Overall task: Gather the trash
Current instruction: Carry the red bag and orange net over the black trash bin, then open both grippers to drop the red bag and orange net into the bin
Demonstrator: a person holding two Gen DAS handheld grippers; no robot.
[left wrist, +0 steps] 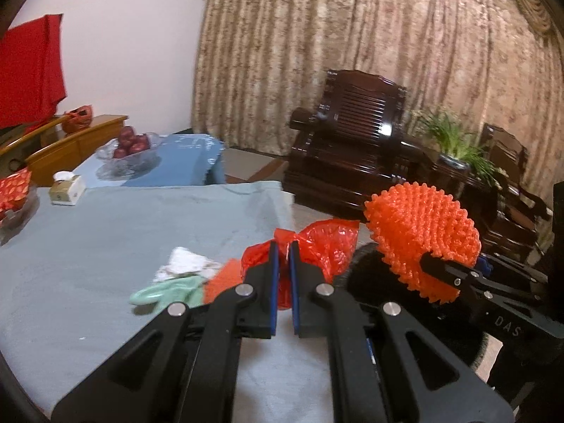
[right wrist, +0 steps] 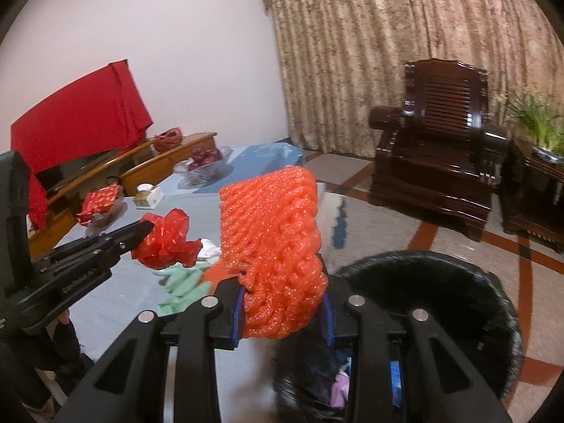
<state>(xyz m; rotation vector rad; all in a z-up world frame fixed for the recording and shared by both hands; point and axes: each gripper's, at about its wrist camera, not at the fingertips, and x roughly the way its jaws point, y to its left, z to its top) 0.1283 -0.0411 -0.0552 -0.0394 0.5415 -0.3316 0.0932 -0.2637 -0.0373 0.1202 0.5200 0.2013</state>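
Observation:
My left gripper (left wrist: pixel 284 246) is shut on a crumpled red plastic bag (left wrist: pixel 317 243) held above the table's right edge; it also shows in the right wrist view (right wrist: pixel 165 238). My right gripper (right wrist: pixel 283 296) is shut on an orange foam fruit net (right wrist: pixel 275 243), seen in the left wrist view (left wrist: pixel 423 236), held over a black-lined trash bin (right wrist: pixel 458 303). On the grey tablecloth (left wrist: pixel 123 246) lie a white crumpled tissue (left wrist: pixel 183 262), a green foam net (left wrist: pixel 169 289) and another orange piece (left wrist: pixel 222 278).
A tissue box (left wrist: pixel 67 188) and a red-patterned pack (left wrist: pixel 14 190) sit at the table's far left. A glass bowl of apples (left wrist: pixel 130 144) stands on a blue table behind. Dark wooden armchairs (left wrist: pixel 352 155) and a potted plant (left wrist: pixel 454 144) stand at right.

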